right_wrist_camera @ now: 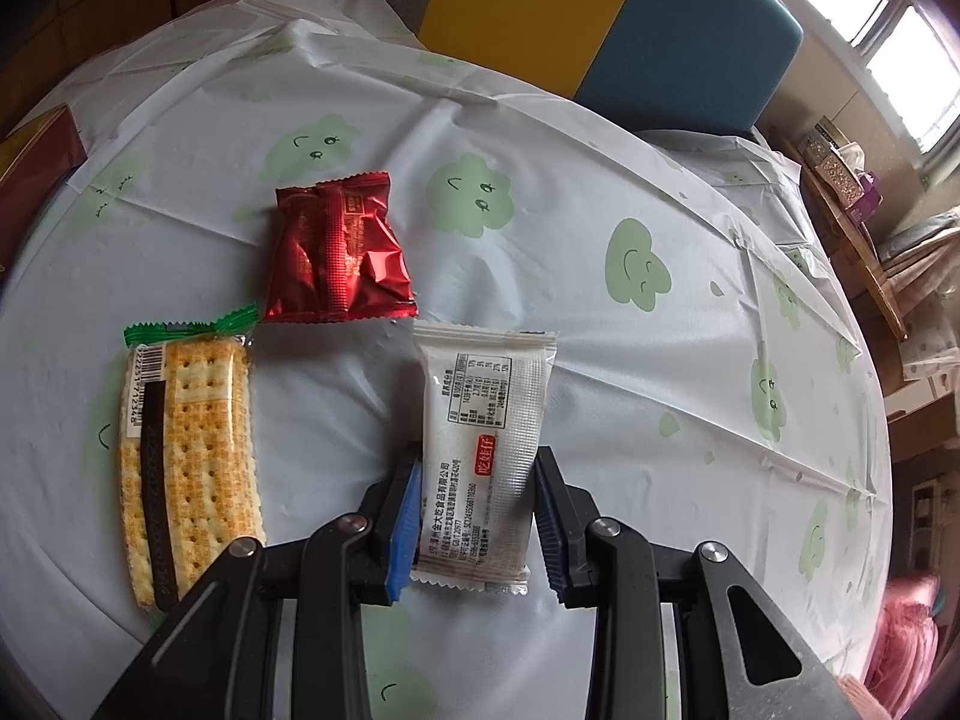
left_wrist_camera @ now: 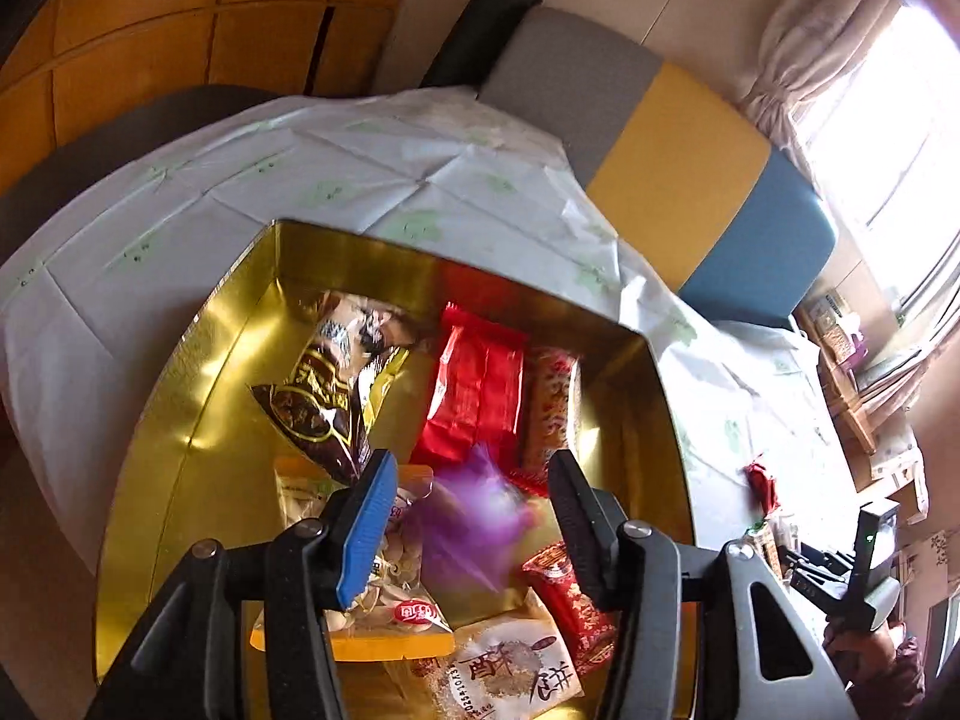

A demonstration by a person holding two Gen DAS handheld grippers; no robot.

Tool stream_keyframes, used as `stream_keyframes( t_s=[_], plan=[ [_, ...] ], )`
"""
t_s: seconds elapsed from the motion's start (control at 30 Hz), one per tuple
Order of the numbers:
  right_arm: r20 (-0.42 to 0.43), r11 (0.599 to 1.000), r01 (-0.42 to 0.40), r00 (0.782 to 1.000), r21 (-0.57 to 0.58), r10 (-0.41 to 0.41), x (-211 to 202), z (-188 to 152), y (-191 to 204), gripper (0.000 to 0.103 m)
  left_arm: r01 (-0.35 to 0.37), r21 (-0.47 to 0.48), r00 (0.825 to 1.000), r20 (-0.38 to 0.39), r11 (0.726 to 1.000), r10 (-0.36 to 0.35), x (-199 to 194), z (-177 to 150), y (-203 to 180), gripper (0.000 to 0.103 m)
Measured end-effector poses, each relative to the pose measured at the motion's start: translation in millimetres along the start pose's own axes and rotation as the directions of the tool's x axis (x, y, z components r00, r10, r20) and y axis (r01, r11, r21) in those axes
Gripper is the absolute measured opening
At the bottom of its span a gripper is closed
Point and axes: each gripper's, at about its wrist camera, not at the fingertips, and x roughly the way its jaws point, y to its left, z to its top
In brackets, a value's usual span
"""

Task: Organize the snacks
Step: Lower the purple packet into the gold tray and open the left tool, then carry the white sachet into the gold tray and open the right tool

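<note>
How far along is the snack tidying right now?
Done: several packets lie in the gold tin. In hand: a blurred purple packet is between the left gripper's open fingers; the right gripper holds a white packet. Left: the red packet and crackers.

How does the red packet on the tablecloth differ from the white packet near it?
The red packet is shiny, crinkled foil; the white packet is matte with printed black text. The red packet lies free, farther from the camera; the white packet sits between the right gripper pads. Both are small sealed snack packets with crimped ends, lying on the tablecloth.
</note>
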Motion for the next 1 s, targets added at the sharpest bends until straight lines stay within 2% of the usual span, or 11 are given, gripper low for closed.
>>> stream_keyframes(
  t_s=[0.1, 0.2, 0.33, 0.5, 0.83, 0.93, 1.0],
  plan=[
    [0.0, 1.0, 0.001, 1.0, -0.002, -0.001, 0.2, 0.1, 0.1, 0.034, -0.027, -0.026, 1.0, 0.014, 0.999, 0.027, -2.9, -7.9, 4.7, 0.053],
    [0.0, 1.0, 0.002, 1.0, -0.003, -0.002, -0.1, -0.2, -0.3, 0.034, -0.105, -0.026, 0.994, 0.04, 0.994, 0.106, -10.4, -19.8, 7.2, 0.051],
    [0.002, 1.0, 0.004, 1.0, -0.003, -0.004, -0.4, -0.5, -0.2, 0.034, -0.205, 0.05, 0.975, 0.101, 0.977, 0.2, -21.9, -36.0, -2.8, 0.051],
    [0.006, 1.0, 0.015, 1.0, 0.0, -0.015, -1.8, -1.6, 2.5, 0.034, -0.27, 0.139, 0.958, 0.138, 0.953, 0.252, -29.9, -52.4, -19.6, 0.052],
    [-0.021, 0.998, -0.011, 1.0, 0.056, 0.012, -8.2, 1.8, -4.5, 0.033, -0.27, 0.217, 0.956, 0.18, 0.938, 0.233, -42.9, -62.8, -34.6, 0.052],
    [0.031, 0.995, -0.054, 0.998, 0.08, 0.051, -30.1, 6.5, -3.8, 0.033, -0.275, 0.218, 0.953, 0.19, 0.936, 0.236, -45.8, -66.2, -34.9, 0.052],
    [0.08, 0.99, -0.117, 0.991, 0.083, 0.111, -49.2, 10.8, 5.3, 0.033, -0.278, 0.213, 0.952, 0.193, 0.937, 0.239, -45.8, -67.4, -34.1, 0.052]
  ],
)
